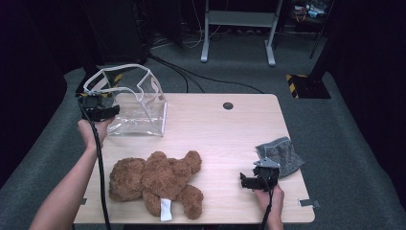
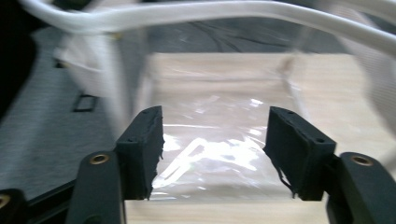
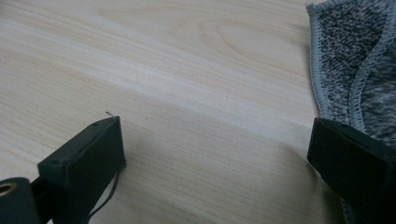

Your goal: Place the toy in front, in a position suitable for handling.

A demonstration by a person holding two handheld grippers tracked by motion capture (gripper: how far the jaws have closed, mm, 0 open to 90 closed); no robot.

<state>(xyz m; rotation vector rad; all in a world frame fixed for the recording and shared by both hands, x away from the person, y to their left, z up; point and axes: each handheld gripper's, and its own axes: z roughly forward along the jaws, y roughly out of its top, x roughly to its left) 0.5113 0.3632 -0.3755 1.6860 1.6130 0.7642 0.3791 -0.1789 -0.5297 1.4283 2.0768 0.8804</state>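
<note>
A: Nearest you lies the bear (image 1: 155,182), on its side at the front of the table (image 1: 225,134). It looks soft, plush and light, brown pile all over, with a white tag at its rear. It should squash rather than slip, so I'd pinch a limb or the thick of the body.

B: And your right gripper (image 1: 251,181)?

A: It rests low on the wood at the front right, jaws wide apart with nothing between them. In the right gripper view the far jaw sits at the hem of the cloth (image 3: 357,60), a grey knitted rag with a stitched border, limp and easy to snag.

B: Farther back, the bag (image 1: 136,103)?

A: That's the thing in hand. It stands at the back left of the table, mouth up, clear film with white straps. Judge it light, floppy and slick; the film will crumple and slide off the pads, so take it by a strap (image 2: 196,11) or the stiffer top rim.

B: Your left gripper (image 1: 101,111)?

A: It's just beside the bag's left wall. In the left gripper view the jaws stand parted, looking at the film, and no pad presses on it.

B: So nothing is gripped.

A: Right. Beyond the table there's just grey carpet and a desk frame.
</note>
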